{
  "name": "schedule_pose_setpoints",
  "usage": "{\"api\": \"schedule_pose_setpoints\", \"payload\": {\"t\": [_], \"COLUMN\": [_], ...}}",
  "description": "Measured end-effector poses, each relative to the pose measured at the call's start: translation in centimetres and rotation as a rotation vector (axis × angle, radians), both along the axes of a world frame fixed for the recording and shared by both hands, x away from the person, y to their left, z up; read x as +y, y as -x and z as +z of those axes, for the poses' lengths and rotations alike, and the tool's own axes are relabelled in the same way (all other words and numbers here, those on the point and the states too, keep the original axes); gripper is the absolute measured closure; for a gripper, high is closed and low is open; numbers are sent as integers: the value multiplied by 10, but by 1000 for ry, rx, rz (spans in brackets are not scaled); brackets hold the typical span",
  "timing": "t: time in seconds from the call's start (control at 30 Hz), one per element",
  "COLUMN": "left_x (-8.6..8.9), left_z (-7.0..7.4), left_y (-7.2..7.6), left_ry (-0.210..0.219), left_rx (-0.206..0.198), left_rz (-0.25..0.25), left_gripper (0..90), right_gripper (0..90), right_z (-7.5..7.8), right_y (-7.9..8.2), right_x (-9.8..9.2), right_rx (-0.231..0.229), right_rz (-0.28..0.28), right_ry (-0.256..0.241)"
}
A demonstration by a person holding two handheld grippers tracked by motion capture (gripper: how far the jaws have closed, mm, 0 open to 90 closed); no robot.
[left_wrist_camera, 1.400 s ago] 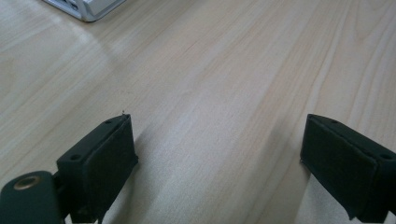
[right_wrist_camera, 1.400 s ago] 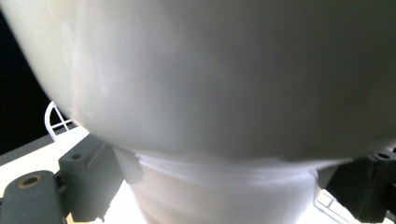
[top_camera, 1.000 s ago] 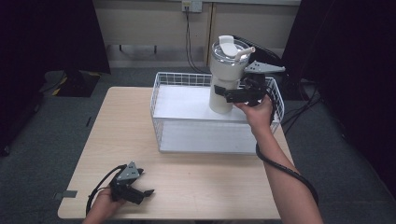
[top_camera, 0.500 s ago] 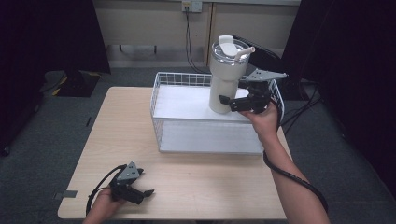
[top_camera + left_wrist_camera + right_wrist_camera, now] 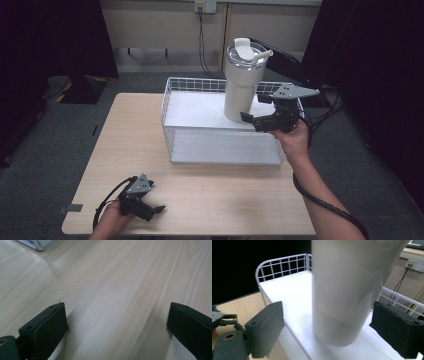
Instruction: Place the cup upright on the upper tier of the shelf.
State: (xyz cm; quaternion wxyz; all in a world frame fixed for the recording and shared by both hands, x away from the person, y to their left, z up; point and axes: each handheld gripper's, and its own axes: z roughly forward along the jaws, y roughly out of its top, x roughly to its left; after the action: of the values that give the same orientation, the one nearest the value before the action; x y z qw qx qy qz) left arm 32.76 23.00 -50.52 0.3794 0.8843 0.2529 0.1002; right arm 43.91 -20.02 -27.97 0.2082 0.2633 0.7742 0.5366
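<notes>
Backing off toward four o'clock, the released right gripper (image 5: 256,120) could clip the tall tumbler (image 5: 241,82) and topple it in the basket (image 5: 170,107); left gripper (image 5: 152,210) rests open.

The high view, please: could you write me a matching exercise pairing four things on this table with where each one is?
Things:
1. tumbler
2. wire basket
3. left tool
4. right tool

Places:
A. open, at the table's near left corner
B. at the far right of the table
C. open, beside the tumbler's base
D. upright inside the basket

Pairs: 1-D, 2-B, 3-A, 4-C
</notes>
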Motion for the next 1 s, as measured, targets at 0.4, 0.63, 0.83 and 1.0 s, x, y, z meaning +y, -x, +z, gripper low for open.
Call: {"api": "schedule_pose_setpoints", "payload": {"t": [0.4,0.63,0.83,1.0], "left_x": [0,0,0,0], "left_z": [0,0,0,0], "left_y": [0,0,0,0], "left_ry": [0,0,0,-1], "left_rx": [0,0,0,0], "left_rz": [0,0,1,2], "left_gripper": [24,24,24,24], "right_gripper": [119,121,121,121], "right_z": [-8,-17,-24,-33], "right_y": [21,34,46,53], "right_x": [-7,-9,-12,-12], "right_rx": [8,-4,-13,-6], "right_rz": [59,98,116,132], "right_ry": [0,24,17,12]}}
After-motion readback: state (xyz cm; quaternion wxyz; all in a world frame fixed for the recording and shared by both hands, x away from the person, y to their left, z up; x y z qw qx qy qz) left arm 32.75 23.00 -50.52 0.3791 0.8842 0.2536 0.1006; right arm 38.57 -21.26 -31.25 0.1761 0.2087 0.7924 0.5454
